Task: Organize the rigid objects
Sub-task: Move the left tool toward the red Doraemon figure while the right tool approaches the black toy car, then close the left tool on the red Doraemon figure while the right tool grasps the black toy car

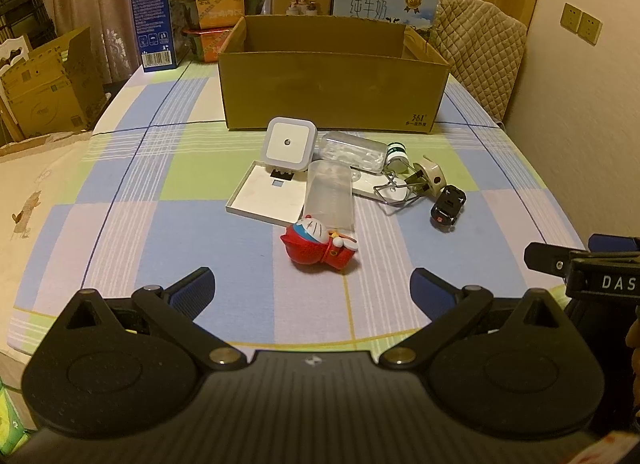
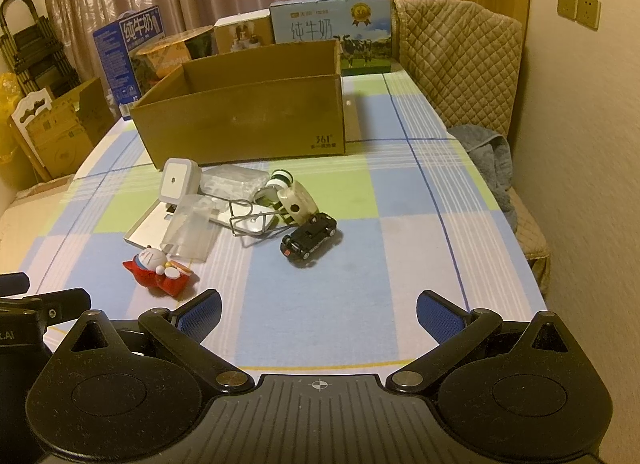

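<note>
Left gripper (image 1: 312, 288): 2 blue-padded fingers (image 1: 192, 290) spread wide, nothing between them, hovering over the checked tablecloth (image 1: 160, 224) at the near edge. Right gripper (image 2: 319, 314): likewise spread wide and empty, its blue pads (image 2: 438, 318) above bare cloth, just to the right of the left one. Straight ahead of the left gripper, nearest of all, a red toy figure (image 1: 320, 246) lying on its side on the cloth. Just behind it and touching or nearly so, a clear plastic tube (image 1: 330, 200) lying partly across a flat white plate (image 1: 266, 194). Propped at the plate's far edge, a square white night light (image 1: 287, 142), face tilted toward the cameras. Right of that, a clear plastic case (image 1: 354, 150) on its side, then a small white bottle with a green band (image 1: 397, 154). Nearer, a bent wire rack (image 1: 394, 188) over a white piece, touching a cream-coloured plug-like item (image 1: 430, 176). At the right end of the cluster, a black toy car (image 2: 310, 238), just beside the cream item, ahead and slightly left of the right gripper. Behind the whole cluster, near but apart, an open cardboard box (image 1: 332, 88), interior floor hidden. Beyond the box, milk cartons (image 1: 384, 4) and stacked noodle bowls (image 1: 216, 8). At the right, a quilted chair (image 2: 460, 60) with a grey towel (image 2: 492, 156) on its seat.
</note>
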Tool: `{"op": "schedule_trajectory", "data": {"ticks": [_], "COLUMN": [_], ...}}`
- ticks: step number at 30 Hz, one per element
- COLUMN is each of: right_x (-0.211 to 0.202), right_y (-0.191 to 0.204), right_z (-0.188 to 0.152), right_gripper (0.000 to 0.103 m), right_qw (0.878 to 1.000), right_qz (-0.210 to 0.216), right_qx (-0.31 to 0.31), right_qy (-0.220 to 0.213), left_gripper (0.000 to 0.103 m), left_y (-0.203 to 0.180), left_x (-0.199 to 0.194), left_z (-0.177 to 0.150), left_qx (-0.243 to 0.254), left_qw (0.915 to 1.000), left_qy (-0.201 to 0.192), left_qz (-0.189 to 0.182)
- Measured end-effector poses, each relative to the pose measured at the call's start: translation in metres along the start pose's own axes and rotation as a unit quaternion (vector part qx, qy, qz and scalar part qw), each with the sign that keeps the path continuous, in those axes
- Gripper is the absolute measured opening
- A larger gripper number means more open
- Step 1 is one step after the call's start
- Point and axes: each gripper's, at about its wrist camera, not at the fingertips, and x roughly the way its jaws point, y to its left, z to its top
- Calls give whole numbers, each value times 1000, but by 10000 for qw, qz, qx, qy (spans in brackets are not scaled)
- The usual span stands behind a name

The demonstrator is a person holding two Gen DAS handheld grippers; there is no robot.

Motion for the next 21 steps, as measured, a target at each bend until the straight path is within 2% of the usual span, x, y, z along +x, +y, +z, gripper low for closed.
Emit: {"op": "schedule_trajectory", "data": {"ticks": [10, 21], "right_x": [17, 44], "right_y": [-12, -21], "right_z": [2, 13], "right_gripper": [101, 101], "right_qw": [9999, 9998], "right_qz": [-88, -143], "right_qx": [7, -71], "right_qy": [69, 146], "left_gripper": [102, 102], "left_y": [4, -4], "left_x": [22, 67], "left_z": [7, 17], "left_qx": [113, 575], "left_qw": [9997, 9980], "left_qy": [111, 144], "left_qz": [-177, -240]}}
